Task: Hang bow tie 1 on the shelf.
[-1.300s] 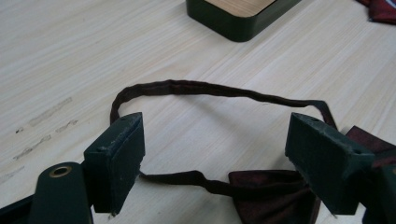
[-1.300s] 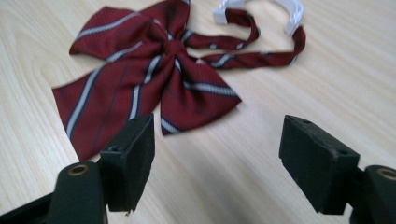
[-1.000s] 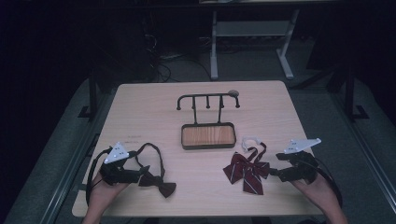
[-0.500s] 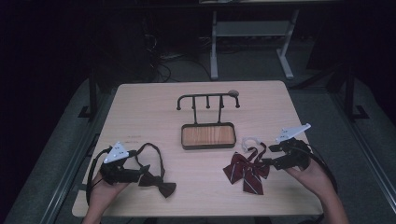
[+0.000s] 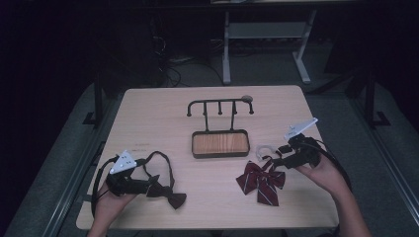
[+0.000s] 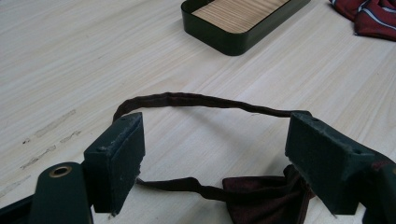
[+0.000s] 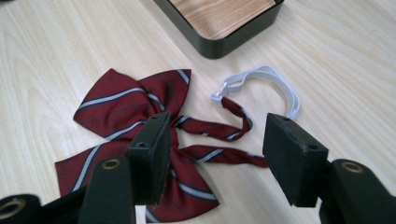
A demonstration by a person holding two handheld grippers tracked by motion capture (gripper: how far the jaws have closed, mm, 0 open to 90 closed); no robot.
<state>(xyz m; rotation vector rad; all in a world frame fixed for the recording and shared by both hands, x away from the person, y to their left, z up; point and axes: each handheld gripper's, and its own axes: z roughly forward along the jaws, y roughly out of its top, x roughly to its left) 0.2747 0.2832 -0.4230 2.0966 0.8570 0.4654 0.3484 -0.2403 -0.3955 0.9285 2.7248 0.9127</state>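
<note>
R gripper (image 7: 212,154) was wide open, holding nothing, hovering right over the strap tails of the striped red bow tie (image 5: 260,180) at the front-right of the table (image 5: 148,113), just in front of the wood-bottomed tray (image 5: 220,144). IMO best bet was to drop straight down and pinch the two tails near the knot, not the flat wings, so it lifts w/o flopping. The bow's long axis ran roughly left-right in the high view, straps trailing back toward the white band (image 7: 261,81). L gripper (image 6: 215,163) was also wide open, empty, straddling the dark bow tie (image 5: 165,190) at front-left, its strap loop arching away toward the tray.
</note>
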